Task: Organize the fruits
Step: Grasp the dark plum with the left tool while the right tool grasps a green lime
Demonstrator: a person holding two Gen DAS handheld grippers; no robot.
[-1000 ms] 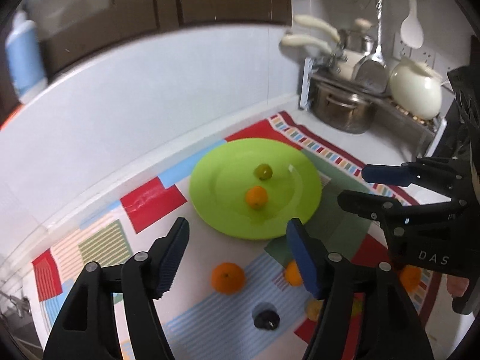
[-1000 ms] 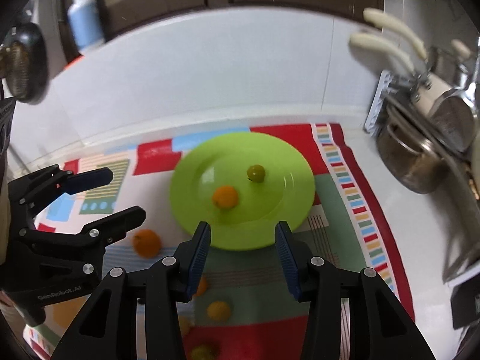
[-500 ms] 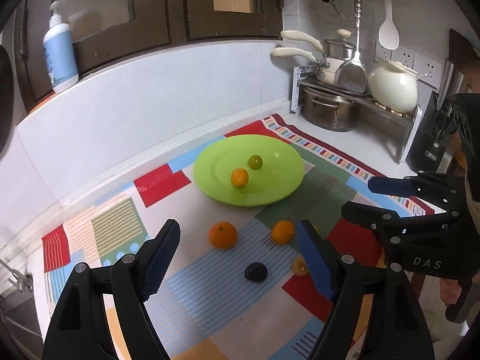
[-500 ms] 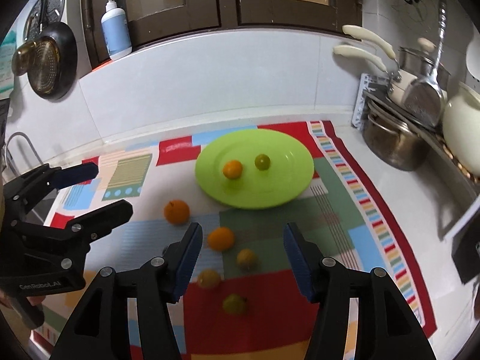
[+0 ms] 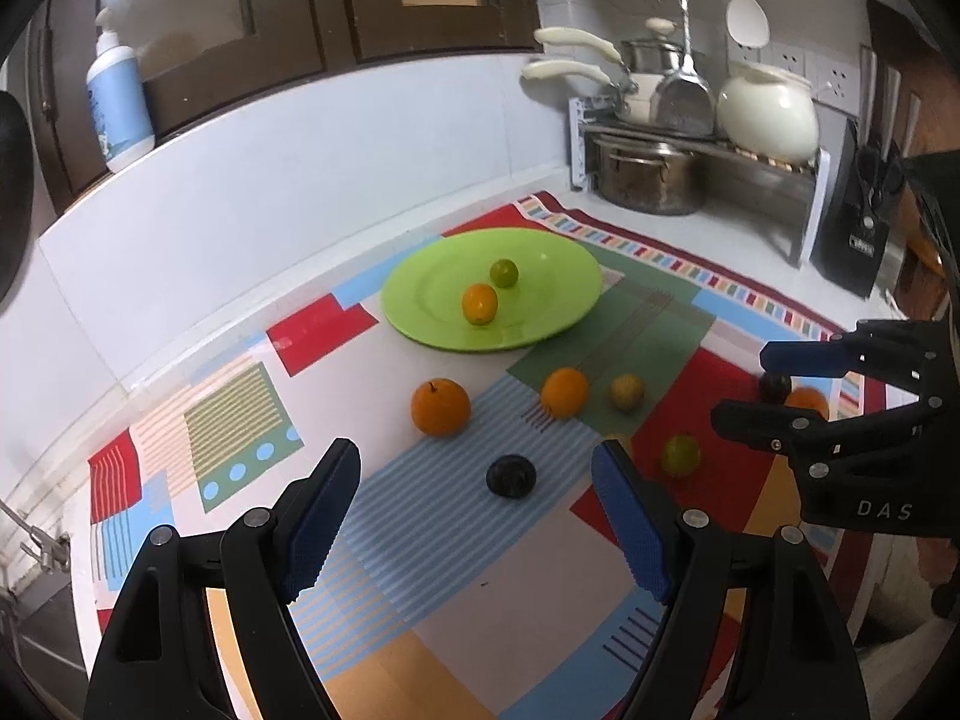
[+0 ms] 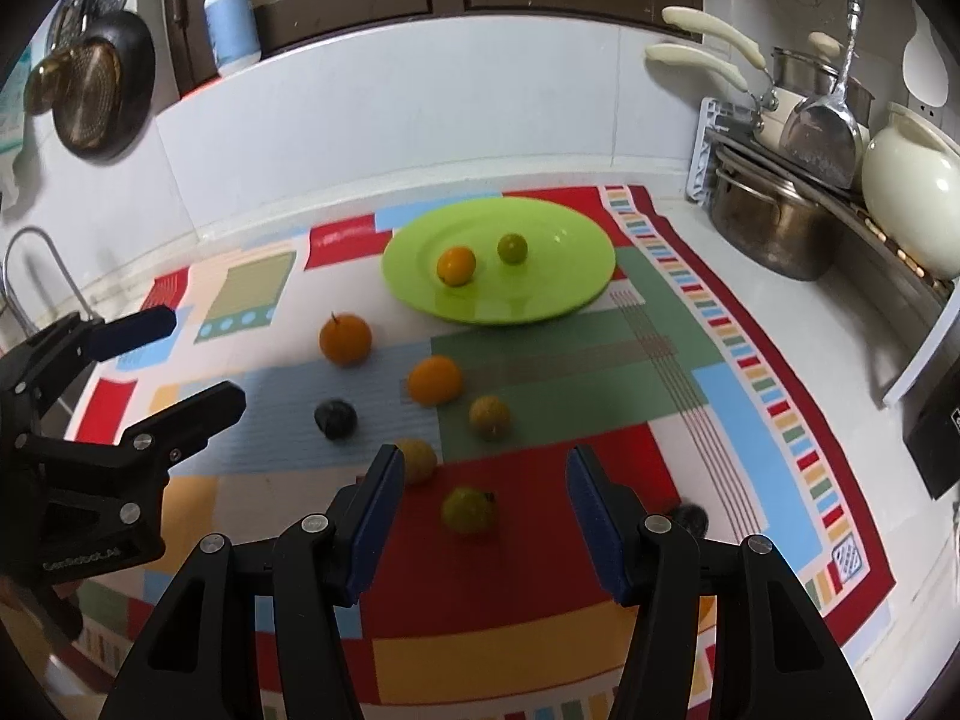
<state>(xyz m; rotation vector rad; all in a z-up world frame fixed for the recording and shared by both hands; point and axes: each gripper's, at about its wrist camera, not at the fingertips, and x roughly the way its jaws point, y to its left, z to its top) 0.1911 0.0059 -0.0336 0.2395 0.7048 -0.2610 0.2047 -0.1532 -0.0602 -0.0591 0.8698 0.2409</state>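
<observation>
Both grippers have pulled back from the green plate [image 5: 420, 276], which a second ago filled the view just ahead of their fingers and now sits further off, near the back of the patchwork mat [image 5: 540, 552]. The left gripper [image 5: 477, 516] has widened its jaws over the last second and holds nothing; between its fingers lies only a dark plum [image 5: 510, 477] on the blue stripes. The right gripper [image 6: 480, 507] has spread too, moderately, and is equally empty, with a yellow-green fruit [image 6: 468, 509] resting on the red patch right between its fingers (not touched, as far as I can see).

Two fruits are already on the plate: a small orange [image 6: 456, 265] and a green lime [image 6: 512, 248] just beside it. The others are scattered on the mat well short of it: a big orange [image 5: 440, 407], a second orange [image 5: 564, 392], a pale yellow fruit [image 5: 626, 392], and more near the right gripper's fingers.

My reading: one delivery is done, and each claw is lining up over its next pick, plum on the left, green fruit on the right.
</observation>
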